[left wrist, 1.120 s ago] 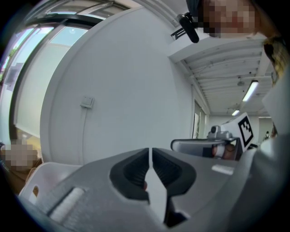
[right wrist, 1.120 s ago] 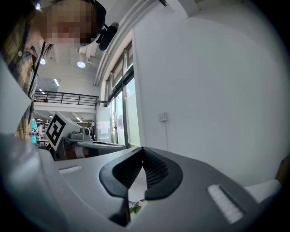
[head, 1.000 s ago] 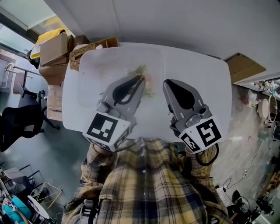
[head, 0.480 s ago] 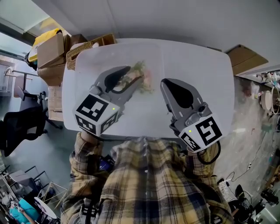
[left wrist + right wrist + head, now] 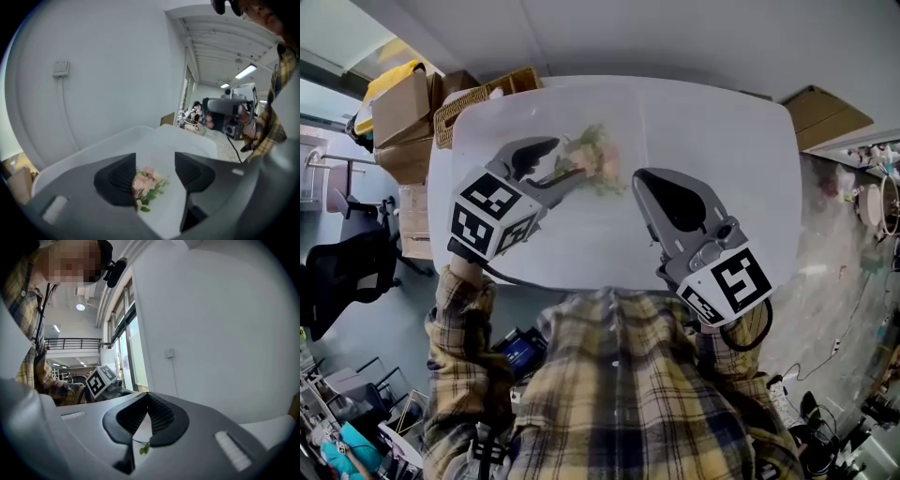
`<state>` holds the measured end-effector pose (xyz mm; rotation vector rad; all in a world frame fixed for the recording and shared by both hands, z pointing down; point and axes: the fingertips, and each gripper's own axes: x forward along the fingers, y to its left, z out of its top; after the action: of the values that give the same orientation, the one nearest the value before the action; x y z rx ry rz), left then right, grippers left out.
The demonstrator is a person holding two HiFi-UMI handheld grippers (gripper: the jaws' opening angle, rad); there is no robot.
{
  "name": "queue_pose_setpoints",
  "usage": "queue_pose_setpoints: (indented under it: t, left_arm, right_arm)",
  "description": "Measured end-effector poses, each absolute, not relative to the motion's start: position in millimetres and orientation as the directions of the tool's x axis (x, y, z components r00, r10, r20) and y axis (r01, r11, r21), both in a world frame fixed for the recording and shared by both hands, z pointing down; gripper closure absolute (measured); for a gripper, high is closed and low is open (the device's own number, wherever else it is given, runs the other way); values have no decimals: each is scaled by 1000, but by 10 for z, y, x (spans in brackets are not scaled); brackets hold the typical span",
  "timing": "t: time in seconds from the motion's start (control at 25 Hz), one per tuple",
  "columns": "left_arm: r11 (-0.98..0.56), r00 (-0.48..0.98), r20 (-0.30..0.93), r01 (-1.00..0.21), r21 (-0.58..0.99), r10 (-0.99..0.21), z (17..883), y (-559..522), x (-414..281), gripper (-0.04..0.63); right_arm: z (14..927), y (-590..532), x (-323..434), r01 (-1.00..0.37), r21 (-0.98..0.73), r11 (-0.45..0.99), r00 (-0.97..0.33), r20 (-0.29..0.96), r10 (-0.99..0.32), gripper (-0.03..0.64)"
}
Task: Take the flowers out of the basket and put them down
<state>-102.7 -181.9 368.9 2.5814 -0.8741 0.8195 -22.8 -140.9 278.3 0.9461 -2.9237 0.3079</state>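
A small bunch of pink flowers with green leaves (image 5: 596, 161) (image 5: 146, 182) lies on the white table (image 5: 722, 169), out of the wicker basket (image 5: 475, 101) that stands at the far left corner. My left gripper (image 5: 565, 161) (image 5: 154, 165) straddles the bunch with its jaws opening; the blooms sit close beside the left pad, and neither pad presses on them. My right gripper (image 5: 641, 178) (image 5: 147, 398) hovers to the right of the flowers, shut with nothing in it. In the right gripper view a small green leaf (image 5: 144, 449) shows under its jaws.
Cardboard boxes (image 5: 401, 105) are stacked off the table's left end beside the basket, and another box (image 5: 825, 131) sits at the far right. An office chair (image 5: 337, 272) stands on the floor to the left. The wall runs behind the table.
My left gripper has opened from shut and swung left and back, letting go of the flowers, which now lie on the table. The right gripper has hardly moved.
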Motion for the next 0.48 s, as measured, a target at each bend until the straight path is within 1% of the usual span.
queue_pose_setpoints:
  t: [0.2,0.28,0.48]
  left_arm:
    - [-801,582,730,-593,80,-359,4157,-1818,-1136,318]
    - [-806,564,762,-585,94,-320,4312,-1822,-1179,305]
    - [-842,485,847,-532,87,-219,4659,-1856,-1239,305]
  right_arm:
    - [2800,-1355,-298,-569,-186,801,-822,108,-559,612]
    - [2816,-1361,-313,-564,-189,804,-825,109,-554,612]
    - [2859,-1400,-282,-563,-212,799,-826,111,-553,612]
